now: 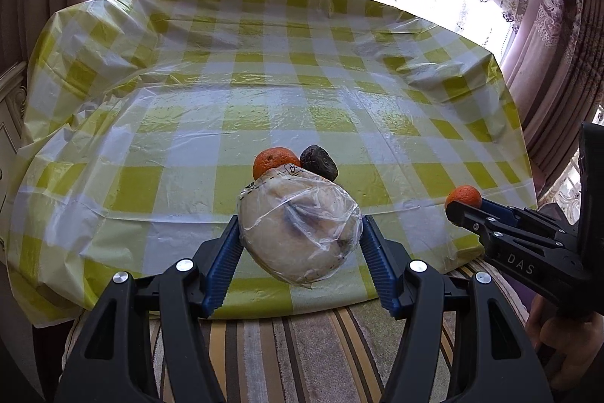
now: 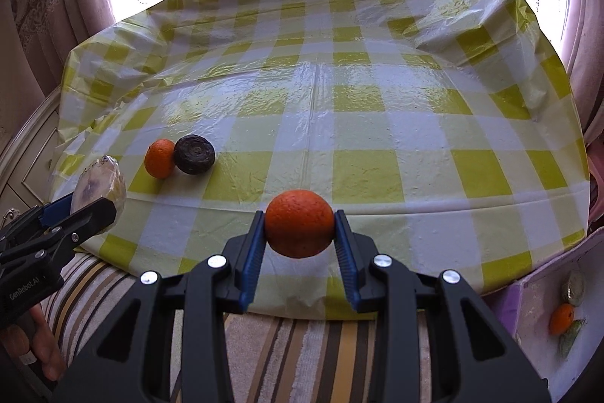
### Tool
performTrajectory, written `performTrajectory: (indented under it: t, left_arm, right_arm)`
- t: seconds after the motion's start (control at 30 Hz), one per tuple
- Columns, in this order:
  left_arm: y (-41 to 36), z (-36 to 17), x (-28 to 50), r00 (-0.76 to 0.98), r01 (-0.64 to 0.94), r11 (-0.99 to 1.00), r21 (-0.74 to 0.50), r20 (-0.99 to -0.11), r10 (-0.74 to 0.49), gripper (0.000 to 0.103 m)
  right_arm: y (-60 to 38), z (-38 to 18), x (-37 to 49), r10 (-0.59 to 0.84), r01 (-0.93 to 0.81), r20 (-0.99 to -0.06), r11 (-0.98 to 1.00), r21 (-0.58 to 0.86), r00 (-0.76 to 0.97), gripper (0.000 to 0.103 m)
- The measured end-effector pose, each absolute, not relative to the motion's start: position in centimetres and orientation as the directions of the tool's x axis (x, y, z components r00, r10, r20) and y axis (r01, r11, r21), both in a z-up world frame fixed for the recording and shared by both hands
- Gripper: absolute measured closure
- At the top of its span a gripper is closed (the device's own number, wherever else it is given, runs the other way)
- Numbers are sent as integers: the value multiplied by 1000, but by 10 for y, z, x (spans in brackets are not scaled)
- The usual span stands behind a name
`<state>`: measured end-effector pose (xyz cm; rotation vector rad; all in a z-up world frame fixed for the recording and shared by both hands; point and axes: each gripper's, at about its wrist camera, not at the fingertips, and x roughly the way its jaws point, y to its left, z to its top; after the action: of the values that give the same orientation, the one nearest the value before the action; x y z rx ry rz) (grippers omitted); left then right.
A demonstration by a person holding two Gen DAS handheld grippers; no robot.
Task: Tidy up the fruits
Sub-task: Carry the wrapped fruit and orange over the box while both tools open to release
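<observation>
L gripper clamps wrapped fruit, R gripper clamps orange

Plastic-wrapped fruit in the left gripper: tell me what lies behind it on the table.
Behind the plastic-wrapped fruit sit an orange and a dark round fruit, touching each other on the checked tablecloth. In the left wrist view, the wrap covers their lower parts.
</observation>
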<state>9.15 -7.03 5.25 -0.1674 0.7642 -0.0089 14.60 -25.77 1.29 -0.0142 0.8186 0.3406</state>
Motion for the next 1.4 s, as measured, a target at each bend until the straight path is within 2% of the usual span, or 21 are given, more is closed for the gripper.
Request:
performTrajectory:
  t: [0.63, 1.4]
  left_arm:
    - [-136, 62, 94, 714, 81, 990, -117, -686, -140, 43]
    - [-306, 54, 116, 606, 454, 887, -77, -703, -372, 43]
  right_arm:
    - [-325, 17, 131, 244, -202, -704, 969, 145, 667, 67]
    - [-483, 4, 111, 26, 100, -735, 987, 127, 678, 67]
